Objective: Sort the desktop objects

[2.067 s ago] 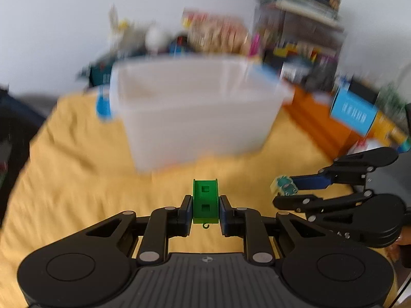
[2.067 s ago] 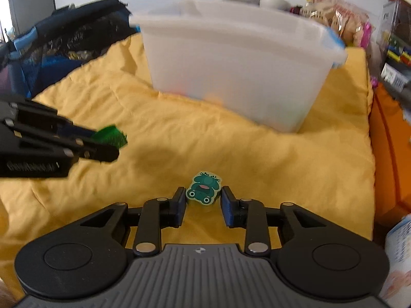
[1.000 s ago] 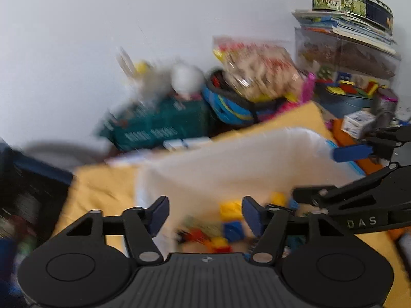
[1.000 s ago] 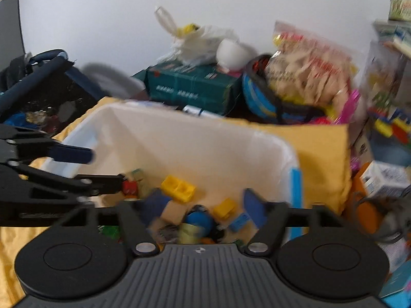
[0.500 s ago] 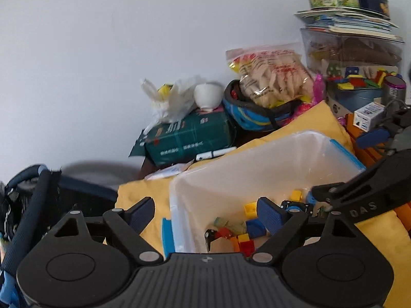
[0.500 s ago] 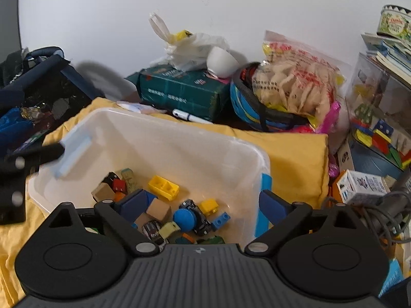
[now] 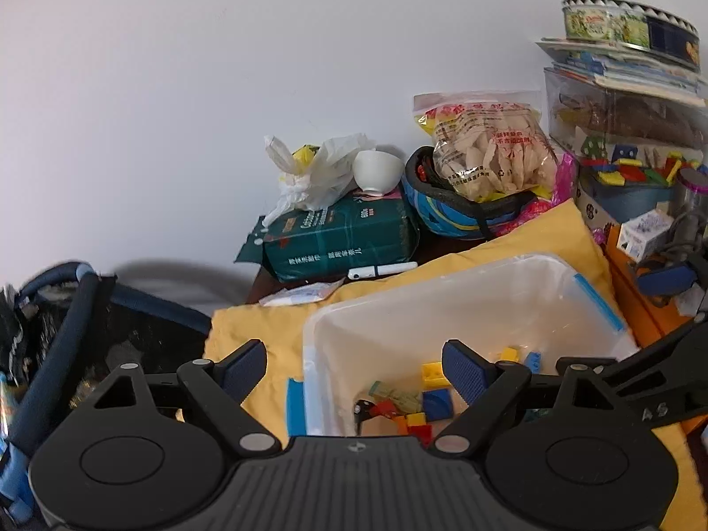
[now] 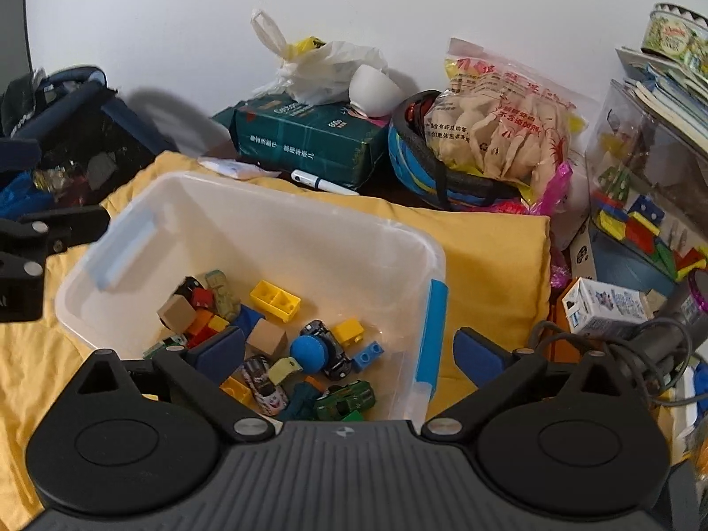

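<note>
Hovering with its fingers spread wide and nothing between them, the left tool (image 7: 354, 374) is sitting over the clear plastic bin's (image 8: 212, 221) near-left corner. Small toys (image 8: 283, 345) are lying heaped in the bin on the yellow cloth (image 8: 491, 256). Over its right edge, the right tool (image 8: 349, 352) is gaping wide and holding nothing.

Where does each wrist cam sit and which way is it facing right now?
Left wrist: on the left gripper, facing the wall across the bin's left end; own open fingers show, right gripper's linkage at right.
Right wrist: on the right gripper, over the bin's right end; own open fingers show, left gripper's linkage at left.
Shared: bin, yellow cloth, green package, white bowl.
</note>
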A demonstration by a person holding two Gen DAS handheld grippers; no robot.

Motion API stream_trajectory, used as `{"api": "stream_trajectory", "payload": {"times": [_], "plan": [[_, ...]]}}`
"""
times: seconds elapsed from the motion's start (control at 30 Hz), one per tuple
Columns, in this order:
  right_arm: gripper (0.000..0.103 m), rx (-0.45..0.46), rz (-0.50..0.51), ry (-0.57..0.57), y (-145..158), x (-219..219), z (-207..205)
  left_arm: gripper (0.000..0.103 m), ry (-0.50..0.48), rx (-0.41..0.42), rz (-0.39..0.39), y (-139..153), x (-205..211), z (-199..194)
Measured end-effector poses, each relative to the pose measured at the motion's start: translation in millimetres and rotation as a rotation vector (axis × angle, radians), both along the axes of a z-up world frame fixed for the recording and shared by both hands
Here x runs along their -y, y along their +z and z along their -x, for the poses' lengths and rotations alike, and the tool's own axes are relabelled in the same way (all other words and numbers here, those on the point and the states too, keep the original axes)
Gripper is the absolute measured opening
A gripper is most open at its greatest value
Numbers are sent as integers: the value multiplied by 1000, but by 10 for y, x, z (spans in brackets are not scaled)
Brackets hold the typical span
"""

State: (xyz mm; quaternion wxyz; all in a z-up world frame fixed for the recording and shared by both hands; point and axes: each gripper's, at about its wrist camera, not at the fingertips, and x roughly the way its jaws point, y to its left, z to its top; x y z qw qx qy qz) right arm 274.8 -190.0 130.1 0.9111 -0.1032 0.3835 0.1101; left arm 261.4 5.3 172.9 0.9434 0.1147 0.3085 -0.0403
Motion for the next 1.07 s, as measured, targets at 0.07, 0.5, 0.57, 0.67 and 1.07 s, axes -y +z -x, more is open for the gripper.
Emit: {"api": "stream_trajectory", "payload": {"times": [0.07, 0.5, 0.57, 0.67, 1.07], "plan": [[103, 10, 8, 6, 22, 0, 18, 89, 14, -30, 37, 23, 2, -6], [103, -67, 88, 44, -121, 15, 76, 89, -60, -159, 88, -230, 209, -111], [103, -77, 110, 33, -170, -3, 39, 89, -71, -189, 71, -285, 191, -161], [103, -98, 106, 8, -226, -37, -31, 89, -82, -223, 70, -328, 119, -225], [103, -139, 127, -34, -271, -194, -135, 89, -92, -242, 72, -442, -25, -393]]}}
